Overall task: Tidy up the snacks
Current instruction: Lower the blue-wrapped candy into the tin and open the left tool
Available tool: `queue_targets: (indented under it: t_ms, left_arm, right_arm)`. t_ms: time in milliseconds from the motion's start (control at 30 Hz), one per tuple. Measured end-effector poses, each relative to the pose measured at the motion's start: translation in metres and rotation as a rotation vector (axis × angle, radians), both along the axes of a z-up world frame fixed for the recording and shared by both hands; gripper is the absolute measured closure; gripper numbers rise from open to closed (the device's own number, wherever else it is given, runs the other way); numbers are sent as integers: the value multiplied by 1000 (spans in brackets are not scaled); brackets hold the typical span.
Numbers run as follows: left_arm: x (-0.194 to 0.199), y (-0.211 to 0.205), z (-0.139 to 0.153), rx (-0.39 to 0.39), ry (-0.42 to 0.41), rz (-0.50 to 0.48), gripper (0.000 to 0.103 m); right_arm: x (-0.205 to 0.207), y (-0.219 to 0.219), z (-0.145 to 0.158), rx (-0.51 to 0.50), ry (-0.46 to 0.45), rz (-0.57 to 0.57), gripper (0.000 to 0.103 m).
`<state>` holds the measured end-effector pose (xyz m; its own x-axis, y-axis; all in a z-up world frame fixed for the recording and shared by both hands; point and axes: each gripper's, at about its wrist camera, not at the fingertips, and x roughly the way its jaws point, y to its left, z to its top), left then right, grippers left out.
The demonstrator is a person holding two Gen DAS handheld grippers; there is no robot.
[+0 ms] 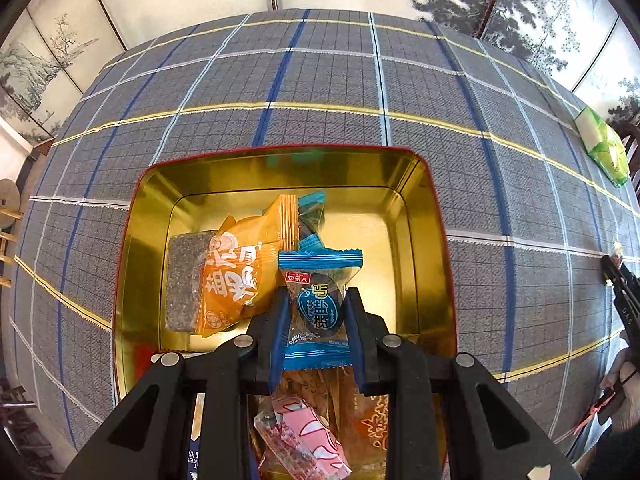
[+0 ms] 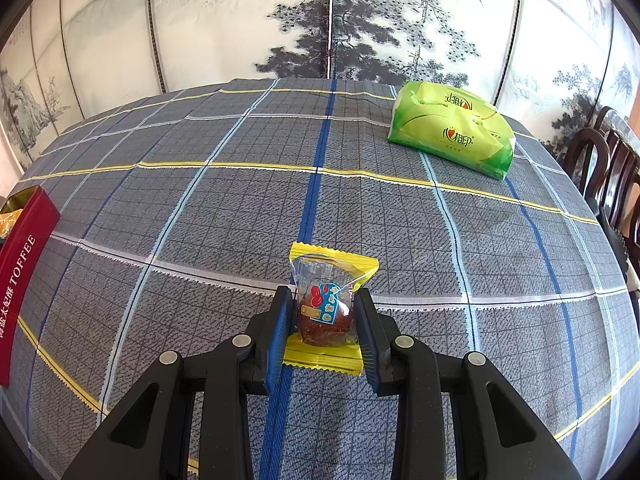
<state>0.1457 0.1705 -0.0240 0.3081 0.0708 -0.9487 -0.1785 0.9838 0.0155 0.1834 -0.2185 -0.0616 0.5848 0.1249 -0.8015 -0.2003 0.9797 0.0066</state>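
Observation:
My left gripper (image 1: 316, 312) is shut on a blue-edged snack packet (image 1: 318, 312) and holds it over the gold inside of a red tin (image 1: 416, 248). In the tin lie an orange packet (image 1: 236, 276), a dark seeded bar (image 1: 184, 280), another blue packet (image 1: 310, 216) and, near me, a pink packet (image 1: 300, 440). My right gripper (image 2: 322, 316) is shut on a yellow-edged clear packet with a brown sweet (image 2: 326, 312), down at the checked tablecloth (image 2: 240, 208). The tin's red side (image 2: 20, 276) shows at the far left of the right wrist view.
A green tissue pack (image 2: 452, 132) lies at the table's far right; it also shows in the left wrist view (image 1: 604, 148). Dark wooden chairs (image 2: 608, 172) stand past the right edge. A painted folding screen (image 2: 332, 20) stands behind the table.

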Motion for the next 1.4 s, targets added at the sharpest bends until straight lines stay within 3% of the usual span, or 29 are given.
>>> queue_targets:
  t_ms: [633, 800, 1033, 1267, 1400]
  left_arm:
    - [3, -2, -4, 26, -2, -21, 75]
    - [-2, -5, 6, 19, -29, -28, 66]
    - [-11, -6, 25, -1, -70, -37, 64]
    - [-39, -6, 49, -6, -141, -26, 54]
    - [-57, -5, 58, 13, -169, -20, 53]
  right_arm:
    - [-1, 1, 1, 0, -1, 3, 70]
    - [-1, 2, 1, 0, -1, 2, 70]
    - [-1, -2, 1, 6, 1, 1, 69]
    - [0, -7, 2, 10, 4, -2, 69]
    - [2, -8, 2, 7, 12, -9, 69]
